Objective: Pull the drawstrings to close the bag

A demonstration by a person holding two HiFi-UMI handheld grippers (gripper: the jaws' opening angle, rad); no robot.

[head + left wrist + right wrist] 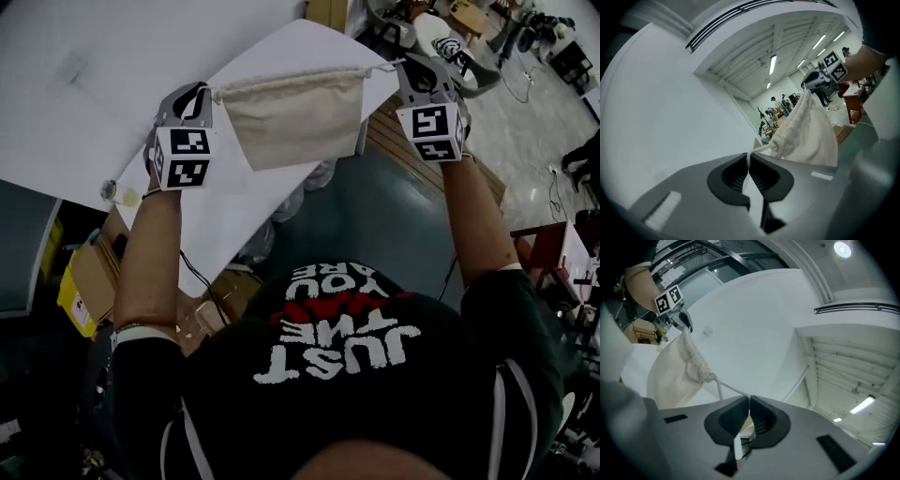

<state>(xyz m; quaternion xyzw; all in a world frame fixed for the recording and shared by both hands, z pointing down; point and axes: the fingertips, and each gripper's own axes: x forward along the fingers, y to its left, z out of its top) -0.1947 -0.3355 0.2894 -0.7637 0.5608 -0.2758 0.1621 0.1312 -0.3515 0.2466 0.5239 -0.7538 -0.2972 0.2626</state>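
Note:
A cream cloth drawstring bag (292, 117) hangs in the air between my two grippers, its gathered mouth stretched along the top. My left gripper (200, 94) is shut on the left drawstring (759, 149), which runs from its jaws to the bag (806, 136). On the other side, my right gripper (410, 66) is shut on the right drawstring (729, 389), a thin white cord that leads to the knotted, bunched mouth of the bag (675, 376). Both cords are taut. Each gripper view shows the opposite gripper beyond the bag.
A white table (112, 84) lies below and behind the bag, and a white sheet (309, 47) is under it. Cardboard boxes (94, 281) stand at the lower left. Chairs and clutter (469, 37) fill the upper right. My dark shirt (347, 375) fills the foreground.

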